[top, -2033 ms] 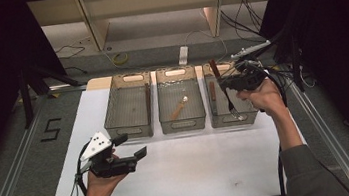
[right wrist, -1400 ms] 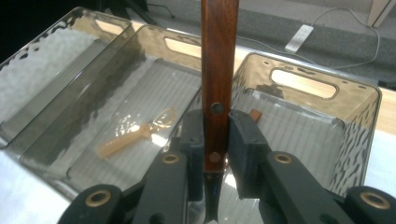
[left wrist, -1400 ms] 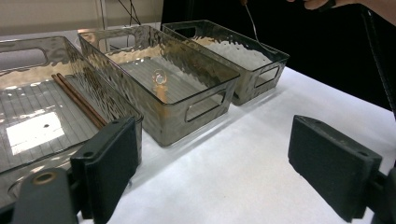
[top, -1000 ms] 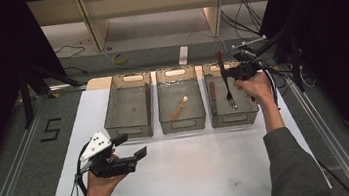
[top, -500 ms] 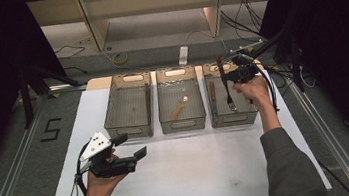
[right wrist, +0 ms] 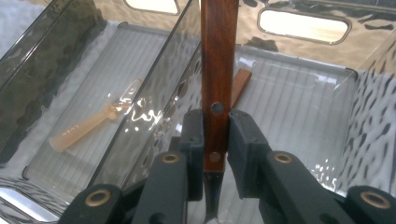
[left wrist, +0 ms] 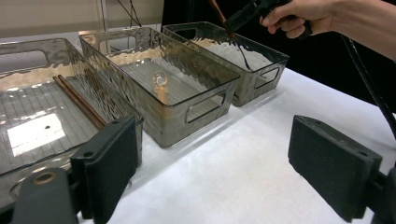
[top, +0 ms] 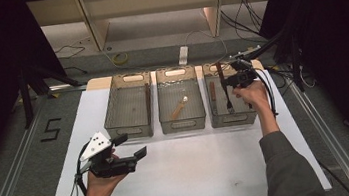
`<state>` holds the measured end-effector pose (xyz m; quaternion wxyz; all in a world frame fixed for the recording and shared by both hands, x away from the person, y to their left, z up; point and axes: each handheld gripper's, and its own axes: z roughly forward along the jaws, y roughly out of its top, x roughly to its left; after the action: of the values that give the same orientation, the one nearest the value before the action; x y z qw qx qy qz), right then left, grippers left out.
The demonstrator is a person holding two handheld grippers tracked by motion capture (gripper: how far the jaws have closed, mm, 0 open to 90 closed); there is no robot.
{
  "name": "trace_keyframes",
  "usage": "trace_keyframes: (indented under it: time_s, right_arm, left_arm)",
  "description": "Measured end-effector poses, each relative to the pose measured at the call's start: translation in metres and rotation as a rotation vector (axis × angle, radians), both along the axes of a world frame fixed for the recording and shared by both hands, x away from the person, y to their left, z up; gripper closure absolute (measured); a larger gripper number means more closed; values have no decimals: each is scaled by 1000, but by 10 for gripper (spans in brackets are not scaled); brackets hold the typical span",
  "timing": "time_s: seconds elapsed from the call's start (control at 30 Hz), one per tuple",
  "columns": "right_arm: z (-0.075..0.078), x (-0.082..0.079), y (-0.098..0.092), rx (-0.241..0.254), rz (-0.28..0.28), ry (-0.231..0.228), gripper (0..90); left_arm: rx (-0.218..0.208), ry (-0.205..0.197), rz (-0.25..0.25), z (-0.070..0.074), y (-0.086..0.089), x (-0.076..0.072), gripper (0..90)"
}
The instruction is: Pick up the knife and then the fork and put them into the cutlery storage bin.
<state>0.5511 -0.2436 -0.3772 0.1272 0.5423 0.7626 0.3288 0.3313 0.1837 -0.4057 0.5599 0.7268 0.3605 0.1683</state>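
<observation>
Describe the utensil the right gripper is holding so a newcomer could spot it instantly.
Three clear bins sit in a row at the white table's far edge. Over the rightmost bin, the right gripper is shut on the fork. It hangs steeply, dark metal end down, red-brown riveted wooden handle up, while the other utensils lie flat.

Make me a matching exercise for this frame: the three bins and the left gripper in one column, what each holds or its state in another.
Things:
1. left bin
2. middle bin
3. right bin
4. left gripper

States:
A. jaws open, nothing between them
B. brown chopsticks along one wall
C. a pale spoon on the floor
D. a wooden-handled utensil held over it by the right gripper

Pairs: 1-B, 2-C, 3-D, 4-A
</observation>
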Motion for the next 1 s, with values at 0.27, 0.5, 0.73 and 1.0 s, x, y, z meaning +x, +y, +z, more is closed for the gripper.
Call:
trace_keyframes:
  time_s: [0.27, 0.5, 0.73, 1.0]
  right_arm:
    - [-6, 0, 3, -8, 0, 11, 770]
    - [-12, 1, 6, -9, 0, 19, 769]
    - [-12, 2, 6, -8, -10, 26, 760]
    - [-9, 1, 9, 8, 2, 30, 551]
  left_arm:
    - [0, 0, 0, 0, 0, 0, 157]
    - [0, 0, 1, 0, 0, 0, 157]
    - [1, 0, 1, 0, 0, 0, 157]
    - [0, 1, 1, 0, 0, 0, 157]
